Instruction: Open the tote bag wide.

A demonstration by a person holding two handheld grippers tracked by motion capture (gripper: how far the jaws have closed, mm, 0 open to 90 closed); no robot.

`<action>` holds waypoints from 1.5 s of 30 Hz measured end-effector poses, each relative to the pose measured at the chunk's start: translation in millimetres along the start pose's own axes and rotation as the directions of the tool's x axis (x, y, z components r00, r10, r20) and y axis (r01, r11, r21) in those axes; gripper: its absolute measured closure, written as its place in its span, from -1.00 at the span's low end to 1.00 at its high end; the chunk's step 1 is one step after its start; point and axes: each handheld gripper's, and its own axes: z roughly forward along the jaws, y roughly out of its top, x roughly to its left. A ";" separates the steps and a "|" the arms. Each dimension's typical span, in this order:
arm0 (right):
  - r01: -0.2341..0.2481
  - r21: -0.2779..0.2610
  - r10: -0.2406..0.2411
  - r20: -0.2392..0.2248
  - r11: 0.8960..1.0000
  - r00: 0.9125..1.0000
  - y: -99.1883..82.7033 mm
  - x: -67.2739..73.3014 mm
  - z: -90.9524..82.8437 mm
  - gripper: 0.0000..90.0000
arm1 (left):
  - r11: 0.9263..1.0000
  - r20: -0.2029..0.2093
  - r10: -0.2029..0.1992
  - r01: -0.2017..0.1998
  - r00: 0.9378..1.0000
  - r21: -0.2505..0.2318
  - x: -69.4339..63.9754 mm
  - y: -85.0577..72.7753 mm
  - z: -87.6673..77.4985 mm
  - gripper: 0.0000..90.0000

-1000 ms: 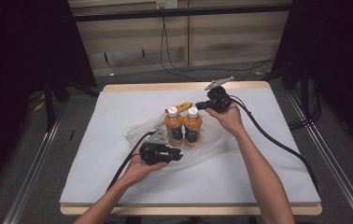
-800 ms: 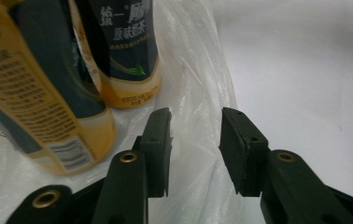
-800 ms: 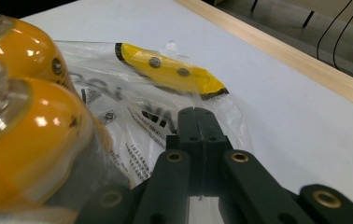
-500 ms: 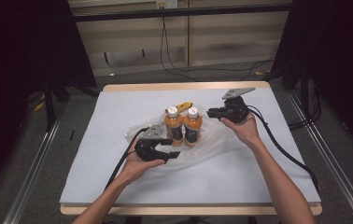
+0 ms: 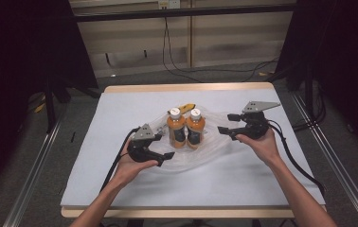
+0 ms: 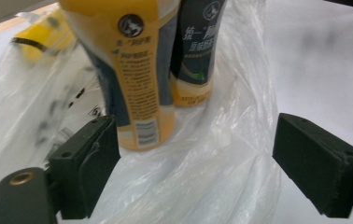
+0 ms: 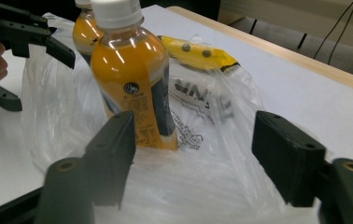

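Two orange juice bottles with white caps (image 5: 176, 128) (image 5: 195, 126) stand upright side by side on a crumpled clear plastic bag (image 5: 205, 152) in the middle of the white table. A yellow packet (image 5: 186, 108) lies in the bag just behind them. My left gripper (image 5: 166, 145) is open at the bag's front left, its jaws wide apart over the plastic (image 6: 221, 154) and facing the nearer bottle (image 6: 132, 70). My right gripper (image 5: 225, 123) is open to the right of the bottles, above the bag's right side, facing a bottle (image 7: 130, 79) and the yellow packet (image 7: 195, 53).
The white table cover (image 5: 120, 189) has bare room all around the bag and a wooden rim (image 5: 186, 88) at the far edge. Black cables trail from both grippers toward the near edge. Dark floor, metal rails and wall cables surround the table.
My right gripper has drawn back from behind the bottles to the right and nearer. My left gripper has shifted a little to the left. The bottles stand as before.
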 end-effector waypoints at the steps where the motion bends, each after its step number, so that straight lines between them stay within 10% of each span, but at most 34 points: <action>1: -0.002 -0.001 0.002 0.005 1.000 1.000 -1.6 1.7 -3.6 -0.44 | 1.000 -0.005 0.002 -0.002 1.000 -0.001 0.0 -1.5 -1.9 -0.73; 30: -0.091 -0.068 0.101 0.149 0.993 0.984 -77.4 37.9 -98.7 -0.72 | 0.997 -0.120 -0.059 0.052 0.991 -0.056 -7.1 -50.1 -90.5 -0.93; 42: -0.148 -0.120 0.171 0.212 0.982 0.962 -109.2 48.1 -129.6 -0.72 | 0.983 -0.250 -0.162 0.135 0.955 -0.123 -15.5 -87.6 -123.0 -0.92; 45: -0.159 -0.107 0.180 0.224 0.981 0.958 -116.2 51.3 -134.1 -0.72 | 0.979 -0.221 -0.180 0.152 0.959 -0.139 -16.6 -93.8 -129.1 -0.92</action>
